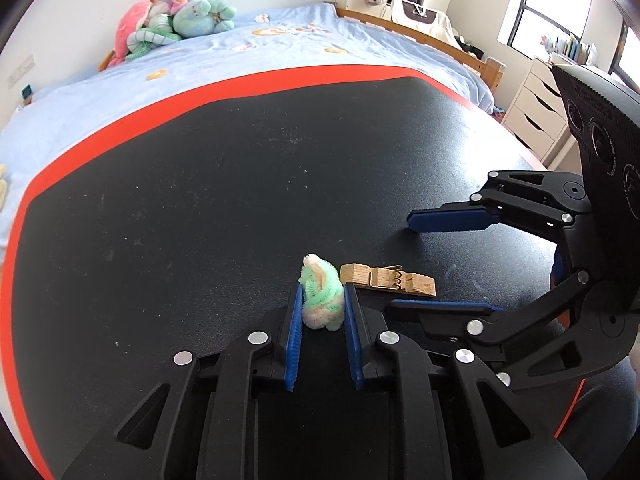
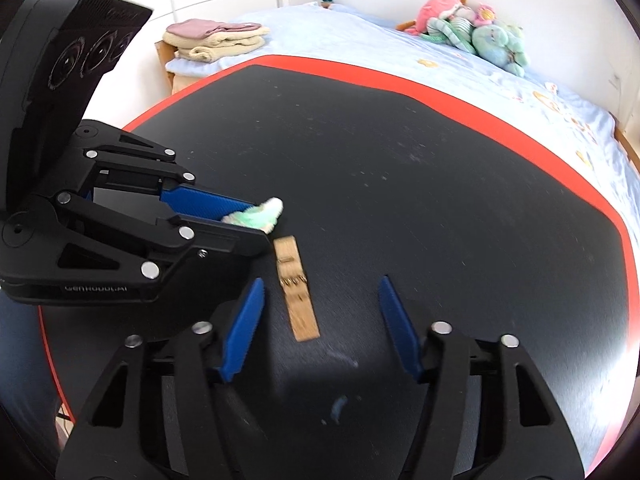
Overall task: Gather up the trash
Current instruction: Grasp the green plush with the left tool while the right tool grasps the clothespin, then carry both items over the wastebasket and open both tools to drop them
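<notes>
A fuzzy green-and-white pipe-cleaner wad (image 1: 322,300) rests on the black table with a red edge (image 1: 200,184). My left gripper (image 1: 324,292) is shut on it, both blue pads pressing its sides. In the right wrist view the wad (image 2: 260,214) sticks out of the left gripper (image 2: 261,219). Just right of the wad lies a wooden clothespin (image 1: 388,280), flat on the table. My right gripper (image 2: 322,284) is open, and the clothespin (image 2: 298,292) lies between its fingers, nearer the left one, with neither pad touching it. The right gripper (image 1: 400,262) comes in from the right in the left wrist view.
A small blue scrap (image 2: 339,408) lies on the table close under the right gripper. Behind the table is a bed with a light blue sheet (image 1: 240,64) and plush toys (image 1: 172,20). Folded towels (image 2: 218,40) and white drawers (image 1: 536,108) stand off to the sides.
</notes>
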`<state>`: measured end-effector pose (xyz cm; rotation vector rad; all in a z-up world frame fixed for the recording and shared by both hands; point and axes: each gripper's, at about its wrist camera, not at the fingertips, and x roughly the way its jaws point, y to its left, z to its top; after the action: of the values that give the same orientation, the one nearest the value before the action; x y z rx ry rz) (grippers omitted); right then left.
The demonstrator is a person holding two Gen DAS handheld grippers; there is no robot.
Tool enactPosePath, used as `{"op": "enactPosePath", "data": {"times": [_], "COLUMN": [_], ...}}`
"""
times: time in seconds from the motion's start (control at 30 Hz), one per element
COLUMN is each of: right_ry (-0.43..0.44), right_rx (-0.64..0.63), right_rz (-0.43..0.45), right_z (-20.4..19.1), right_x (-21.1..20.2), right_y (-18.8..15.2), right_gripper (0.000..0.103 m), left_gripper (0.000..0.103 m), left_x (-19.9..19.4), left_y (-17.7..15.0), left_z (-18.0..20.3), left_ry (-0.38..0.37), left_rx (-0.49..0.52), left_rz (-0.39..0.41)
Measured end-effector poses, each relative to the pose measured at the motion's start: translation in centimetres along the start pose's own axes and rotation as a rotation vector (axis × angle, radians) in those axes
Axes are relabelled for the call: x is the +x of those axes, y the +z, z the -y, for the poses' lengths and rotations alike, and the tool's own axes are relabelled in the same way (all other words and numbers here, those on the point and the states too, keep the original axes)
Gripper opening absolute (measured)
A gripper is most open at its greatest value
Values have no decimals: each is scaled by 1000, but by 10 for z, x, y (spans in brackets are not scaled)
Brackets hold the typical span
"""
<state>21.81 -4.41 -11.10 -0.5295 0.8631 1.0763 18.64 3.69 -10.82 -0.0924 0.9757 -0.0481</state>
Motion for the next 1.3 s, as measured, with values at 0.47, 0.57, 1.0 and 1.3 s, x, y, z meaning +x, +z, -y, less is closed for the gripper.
{"op": "enactPosePath", "data": {"times": [0.47, 0.57, 1.0, 1.3], "right_ry": [-7, -19, -39, -39], "right_rx": [13, 38, 110, 126], "right_rz": [-20, -10, 75, 72], "right_z": [-14, -21, -82, -128], "right_x": [-22, -42, -150, -190], "right_y": [9, 8, -26, -71], "right_gripper": [13, 13, 13, 13], "left_gripper": [19, 19, 19, 19], "left_x": [-31, -48, -128, -165], "left_y": [-9, -13, -47, -85], "left_z": [7, 13, 56, 78], "left_ry": [-31, -47, -90, -106], "left_rx": [8, 14, 73, 96], "left_rz": [-19, -8, 49, 65]}}
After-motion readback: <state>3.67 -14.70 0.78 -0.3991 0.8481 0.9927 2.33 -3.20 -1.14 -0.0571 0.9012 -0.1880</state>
